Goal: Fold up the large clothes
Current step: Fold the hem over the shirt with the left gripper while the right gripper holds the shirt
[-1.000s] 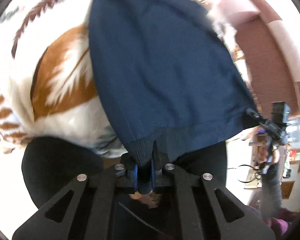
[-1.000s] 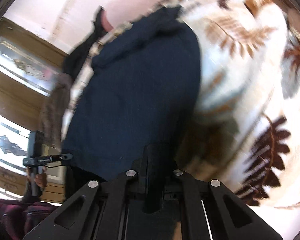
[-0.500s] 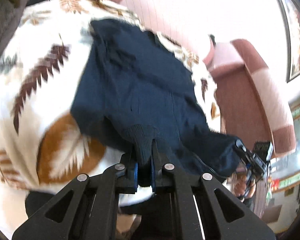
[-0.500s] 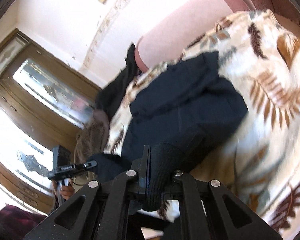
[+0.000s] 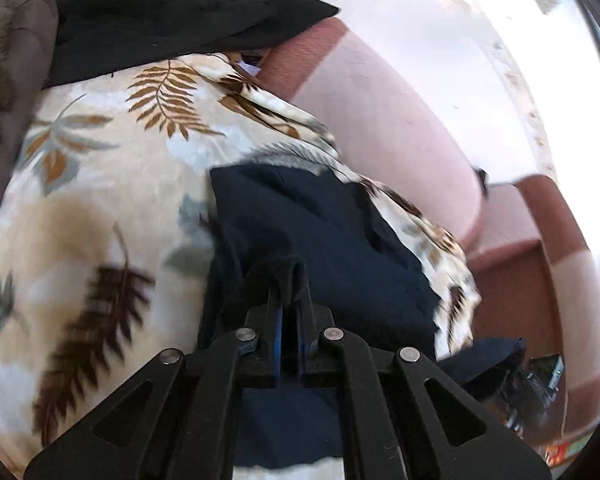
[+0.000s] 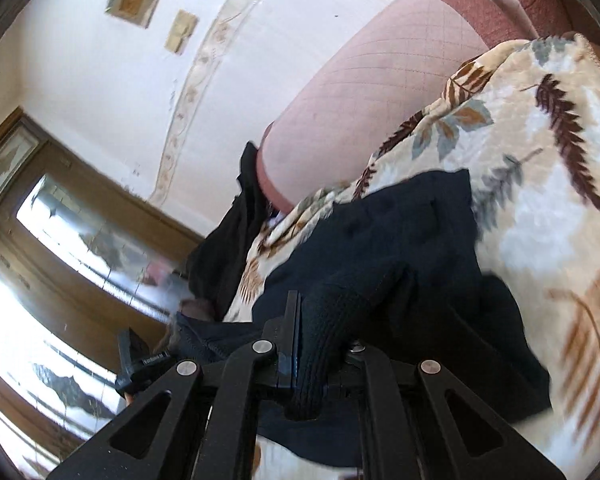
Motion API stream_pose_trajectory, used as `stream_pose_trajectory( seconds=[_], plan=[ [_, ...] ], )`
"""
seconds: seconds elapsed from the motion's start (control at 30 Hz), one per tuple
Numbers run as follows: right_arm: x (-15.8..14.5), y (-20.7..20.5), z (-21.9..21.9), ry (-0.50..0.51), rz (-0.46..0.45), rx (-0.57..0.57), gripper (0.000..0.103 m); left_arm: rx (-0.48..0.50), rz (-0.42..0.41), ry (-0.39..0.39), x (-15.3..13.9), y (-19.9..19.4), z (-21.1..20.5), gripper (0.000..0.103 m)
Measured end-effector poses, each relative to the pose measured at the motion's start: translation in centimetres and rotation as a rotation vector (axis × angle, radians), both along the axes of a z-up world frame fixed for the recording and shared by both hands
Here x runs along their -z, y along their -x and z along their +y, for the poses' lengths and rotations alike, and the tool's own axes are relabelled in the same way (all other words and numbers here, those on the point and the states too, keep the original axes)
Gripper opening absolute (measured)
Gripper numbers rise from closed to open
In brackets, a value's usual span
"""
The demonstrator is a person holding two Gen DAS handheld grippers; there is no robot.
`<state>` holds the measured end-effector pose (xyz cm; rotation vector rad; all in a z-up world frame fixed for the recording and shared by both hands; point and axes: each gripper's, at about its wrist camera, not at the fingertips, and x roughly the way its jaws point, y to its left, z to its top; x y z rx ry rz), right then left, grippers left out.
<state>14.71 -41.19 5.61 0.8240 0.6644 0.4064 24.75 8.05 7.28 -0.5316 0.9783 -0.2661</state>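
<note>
At nine o'clock in the left wrist view a leaf-print blanket (image 5: 100,200) covers the seat; a black garment (image 5: 160,12) lies at eleven o'clock. At centre the navy sweater (image 5: 340,248) rests bunched on the blanket, its ribbed hem pinched between the pressed-together jaws of the left gripper (image 5: 287,276). A pink sofa back (image 5: 400,120) runs toward two o'clock. In the right wrist view, wood-framed glass doors (image 6: 60,260) fill eight o'clock, and the right gripper (image 6: 320,320) clamps the sweater's ribbed hem at six o'clock.
</note>
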Motion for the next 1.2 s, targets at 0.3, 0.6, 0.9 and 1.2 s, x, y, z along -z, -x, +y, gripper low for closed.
stream_pose_trajectory(
  seconds=[0.3,0.6,0.9,1.2],
  plan=[
    [3.2,-12.6,-2.0,-0.052,0.077,0.115,0.006,-0.071,0.044,-0.048,2.6,-11.1,-2.2,0.003],
    [10.8,-19.1,-4.3,-0.198,0.313,0.247,0.02,-0.133,0.133,-0.156,5.7,-17.9,-3.4,0.004],
    [8.0,-14.8,-8.2,-0.046,0.23,0.355,0.071,-0.049,0.099,0.045,4.4,-14.9,2.6,0.031],
    [8.3,-17.5,-3.2,0.19,0.268,0.234,0.019,0.094,0.104,-0.079,6.8,-10.6,-1.4,0.007]
  ],
)
